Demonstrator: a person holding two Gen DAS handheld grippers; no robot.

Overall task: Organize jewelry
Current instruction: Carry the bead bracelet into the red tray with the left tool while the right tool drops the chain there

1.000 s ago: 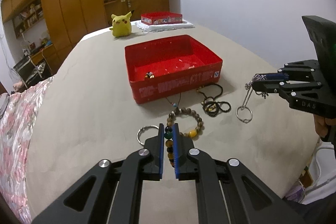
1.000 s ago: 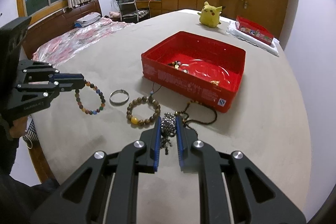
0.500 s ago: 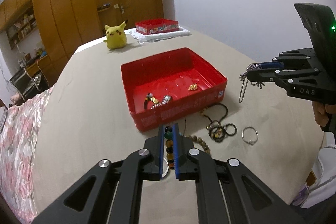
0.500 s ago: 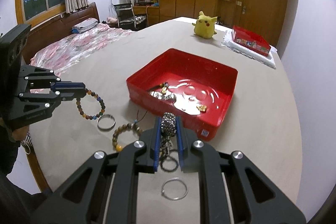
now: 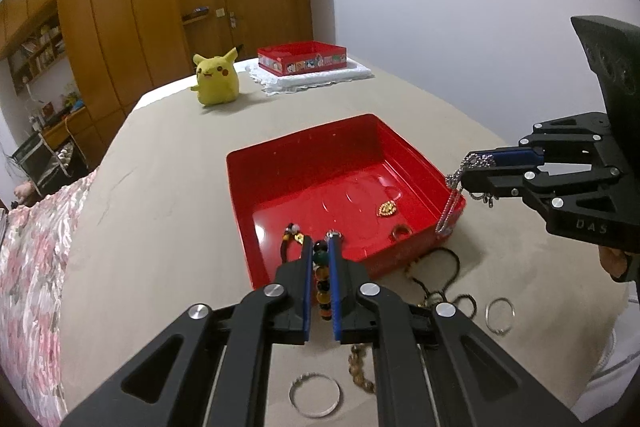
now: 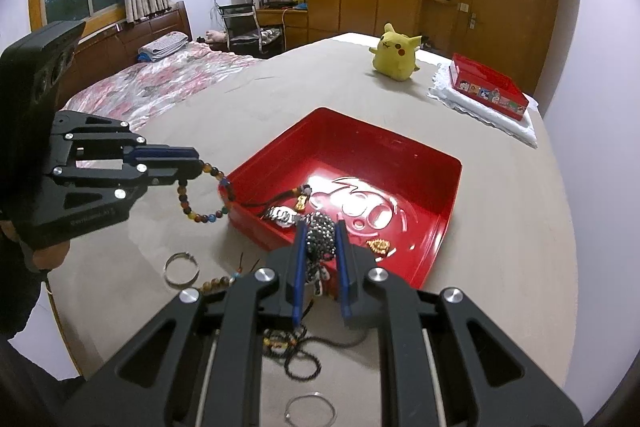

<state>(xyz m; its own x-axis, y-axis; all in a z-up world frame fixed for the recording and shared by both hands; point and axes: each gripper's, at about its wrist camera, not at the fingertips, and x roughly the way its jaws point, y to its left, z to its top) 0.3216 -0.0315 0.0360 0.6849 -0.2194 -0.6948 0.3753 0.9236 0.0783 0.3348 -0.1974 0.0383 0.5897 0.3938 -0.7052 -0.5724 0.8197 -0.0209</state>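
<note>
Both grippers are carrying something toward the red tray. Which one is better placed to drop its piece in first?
Left, probably. The left gripper holds the colourful bead bracelet at the red tray's near corner. The right gripper holds the silver ball chain beside the tray's side wall.

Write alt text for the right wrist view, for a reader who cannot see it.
The right tongs pinch a silver ball-chain necklace above the near edge of a red tray holding a few jewelry pieces. At left, the left tongs dangle a multicolored bead bracelet beside the tray; rings and bracelets lie on the beige bedspread.
</note>
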